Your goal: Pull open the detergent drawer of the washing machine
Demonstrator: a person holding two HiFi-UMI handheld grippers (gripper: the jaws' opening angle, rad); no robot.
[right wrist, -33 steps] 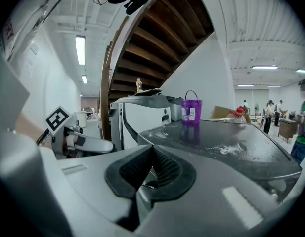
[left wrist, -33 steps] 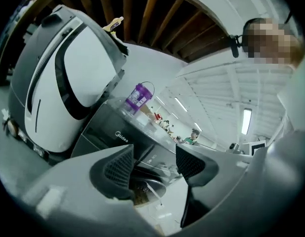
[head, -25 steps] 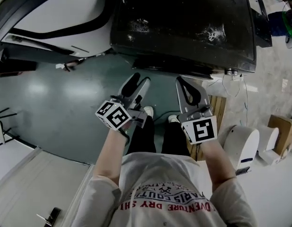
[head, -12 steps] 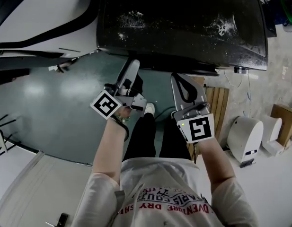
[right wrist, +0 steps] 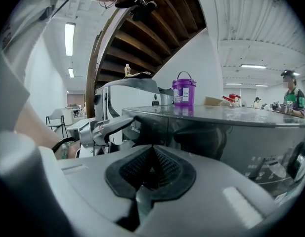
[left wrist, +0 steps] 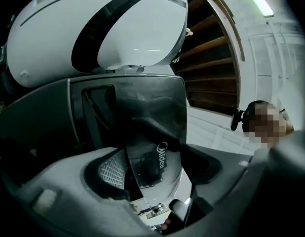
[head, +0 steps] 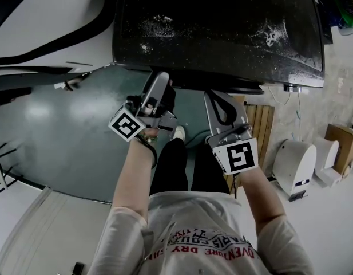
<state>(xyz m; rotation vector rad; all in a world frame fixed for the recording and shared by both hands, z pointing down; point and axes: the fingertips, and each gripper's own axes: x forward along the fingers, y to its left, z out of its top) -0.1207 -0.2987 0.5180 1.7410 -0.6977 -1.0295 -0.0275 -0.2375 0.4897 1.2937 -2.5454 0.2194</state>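
Glossy green floor [head: 67,130] underfoot, paler flooring from 3 to 5 o'clock in the head view. Open hall, white walls, ceiling strip lights, underside of a wooden staircase [right wrist: 142,38] overhead.

Dark washing machine [head: 222,27] at 12 o'clock, top dusty and scuffed. Purple bucket [right wrist: 184,92] standing on that top, toward the far edge. Detergent drawer [right wrist: 142,126] at the upper left of the machine's front, brand mark on it, lying flush with the panel beside it.

Left gripper [head: 163,87] up against the front edge at 11 o'clock, rolled to one side; jaws wide and opening, the marked drawer front framed between them, pads not pressing on it. Right gripper [head: 221,99] at 1 o'clock, just short of the front, jaws pressed together with nothing between.

White rounded machine [head: 50,22] at 10 o'clock, close beside the dark one. Wooden pallet [head: 261,128] on edge at 3 o'clock, next to the right gripper. White rounded unit [head: 293,168] and cardboard box [head: 341,148] farther out at 3 to 4 o'clock. Chair [right wrist: 56,118] and a standing person [right wrist: 293,95] far back in the hall.

Nothing between either gripper and the machine's front.
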